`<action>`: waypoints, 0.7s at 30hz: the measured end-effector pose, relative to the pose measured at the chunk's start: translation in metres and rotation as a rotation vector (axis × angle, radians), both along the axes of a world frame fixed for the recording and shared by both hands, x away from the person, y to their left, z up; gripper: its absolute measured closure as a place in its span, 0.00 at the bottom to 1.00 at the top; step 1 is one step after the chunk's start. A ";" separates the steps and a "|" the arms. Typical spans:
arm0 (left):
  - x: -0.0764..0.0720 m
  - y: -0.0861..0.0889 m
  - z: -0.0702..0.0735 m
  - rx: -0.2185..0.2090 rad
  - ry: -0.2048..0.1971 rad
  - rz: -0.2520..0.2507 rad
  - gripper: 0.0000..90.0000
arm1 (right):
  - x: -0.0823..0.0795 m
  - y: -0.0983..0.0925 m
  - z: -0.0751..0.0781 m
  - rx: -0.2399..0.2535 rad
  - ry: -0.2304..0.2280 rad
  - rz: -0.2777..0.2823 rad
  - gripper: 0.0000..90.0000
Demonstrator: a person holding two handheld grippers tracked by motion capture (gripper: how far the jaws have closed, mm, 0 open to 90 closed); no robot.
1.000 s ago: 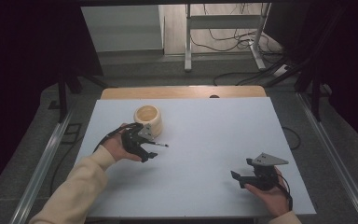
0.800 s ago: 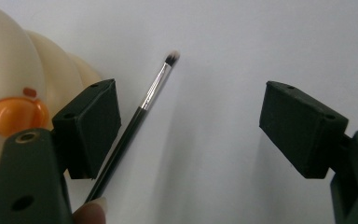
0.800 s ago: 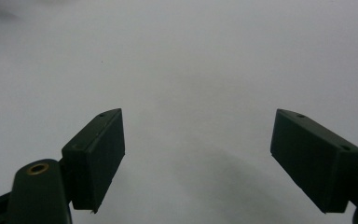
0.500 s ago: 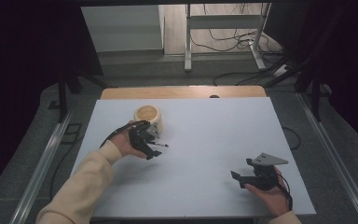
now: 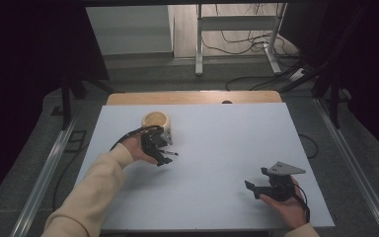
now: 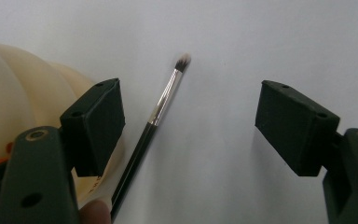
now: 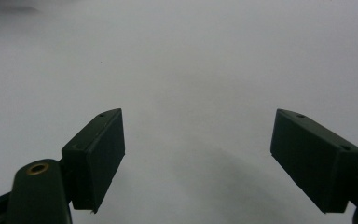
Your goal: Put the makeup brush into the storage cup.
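A thin brush (image 6: pixel 161 109) is seen lying on the white bench (image 5: pixel 217 148), just beside the cream cup (image 5: pixel 156 120). The left gripper (image 6: pixel 189 123) is held over it, fingers spread wide and just closing slightly, nothing gripped. The right gripper (image 7: pixel 198 154) is held wide open over bare bench.

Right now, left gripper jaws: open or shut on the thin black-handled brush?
Open. The left gripper stands wide; the thin black-handled brush lies flat on the table between its jaws, touching neither pad.

brush (image 6: pixel 161 111) handle end cut off at bottom edge, cream bowl (image 6: pixel 14 107) cropped by left edge
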State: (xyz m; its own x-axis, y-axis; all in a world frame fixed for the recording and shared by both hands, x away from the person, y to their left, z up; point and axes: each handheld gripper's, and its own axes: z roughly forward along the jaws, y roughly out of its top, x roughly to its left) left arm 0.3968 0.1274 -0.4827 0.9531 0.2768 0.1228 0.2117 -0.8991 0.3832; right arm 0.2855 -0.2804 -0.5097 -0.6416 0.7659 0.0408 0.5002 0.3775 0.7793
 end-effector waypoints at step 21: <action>0.009 -0.014 -0.007 0.031 0.021 -0.044 0.32 | 0.000 0.000 0.000 0.002 0.001 0.002 0.20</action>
